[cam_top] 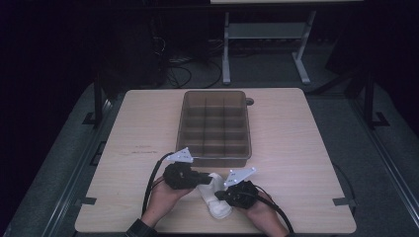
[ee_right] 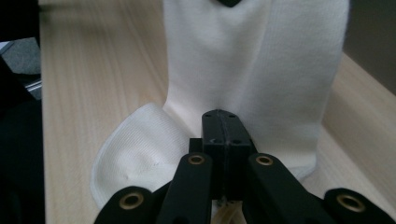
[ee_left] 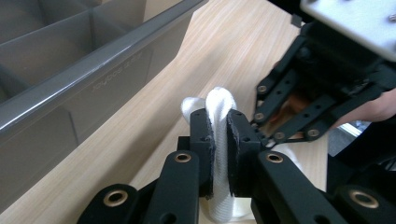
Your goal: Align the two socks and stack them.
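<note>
Two hands reach in from the near edge of a light wooden table (cam_top: pixel 296 128), each holding a black gripper, angled toward one another. The left gripper (ee_left: pixel 220 133) is lifted slightly, its jaws clamped on a bunched fold of a white sock (cam_top: pixel 213 195). The right gripper (ee_right: pixel 226 125) has its jaws pressed fully together in front of the sock; whether any fabric is pinched between them cannot be told. The sock is soft, ribbed and cream-white, partly raised, its lower part spread on the table near the front edge, between both grippers. A grey divided tray (cam_top: pixel 215 157) sits just beyond.
</note>
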Demonstrator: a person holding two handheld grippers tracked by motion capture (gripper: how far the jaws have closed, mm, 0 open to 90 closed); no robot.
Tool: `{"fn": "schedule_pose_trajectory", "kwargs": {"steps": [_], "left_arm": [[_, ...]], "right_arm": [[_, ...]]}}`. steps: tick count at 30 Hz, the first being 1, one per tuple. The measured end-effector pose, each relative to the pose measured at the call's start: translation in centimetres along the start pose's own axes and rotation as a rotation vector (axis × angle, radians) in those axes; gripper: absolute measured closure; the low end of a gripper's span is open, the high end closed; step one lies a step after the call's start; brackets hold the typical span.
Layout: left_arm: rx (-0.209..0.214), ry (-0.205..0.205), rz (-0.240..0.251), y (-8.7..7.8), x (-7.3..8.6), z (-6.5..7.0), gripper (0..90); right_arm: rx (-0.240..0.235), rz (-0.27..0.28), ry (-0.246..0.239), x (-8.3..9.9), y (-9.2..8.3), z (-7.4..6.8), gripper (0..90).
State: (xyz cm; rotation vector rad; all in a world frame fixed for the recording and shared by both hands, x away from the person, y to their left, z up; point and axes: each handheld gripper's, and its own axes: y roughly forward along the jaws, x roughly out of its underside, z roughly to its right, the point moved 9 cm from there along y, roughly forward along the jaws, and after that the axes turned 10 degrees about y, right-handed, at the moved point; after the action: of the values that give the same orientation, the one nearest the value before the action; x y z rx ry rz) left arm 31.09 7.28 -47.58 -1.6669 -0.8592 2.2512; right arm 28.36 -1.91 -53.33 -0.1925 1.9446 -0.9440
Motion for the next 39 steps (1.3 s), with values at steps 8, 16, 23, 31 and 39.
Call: {"fn": "schedule_pose_trajectory", "kwargs": {"steps": [8,16,23,31,39], "left_arm": [[0.017,-0.024,0.029,-0.2,-0.2,0.2,83.1],[-0.065,0.016,0.0,-0.1,0.0,-0.2,83.0],[-0.11,0.04,-0.021,-0.2,0.1,-0.5,83.0],[-0.187,0.064,-0.044,-0.6,0.3,-1.1,83.0],[-0.165,0.07,-0.044,-0.4,0.2,-0.3,82.8]], "right_arm": [[0.016,0.03,0.028,-1.1,0.9,0.6,90.0],[0.003,0.053,0.033,-1.4,-0.1,0.5,90.0],[0.001,0.077,0.046,-0.8,-3.5,0.0,90.0],[0.001,0.043,0.05,1.7,-4.5,-1.1,90.0],[-0.005,0.004,0.041,2.0,-2.9,-1.2,90.0]]}}
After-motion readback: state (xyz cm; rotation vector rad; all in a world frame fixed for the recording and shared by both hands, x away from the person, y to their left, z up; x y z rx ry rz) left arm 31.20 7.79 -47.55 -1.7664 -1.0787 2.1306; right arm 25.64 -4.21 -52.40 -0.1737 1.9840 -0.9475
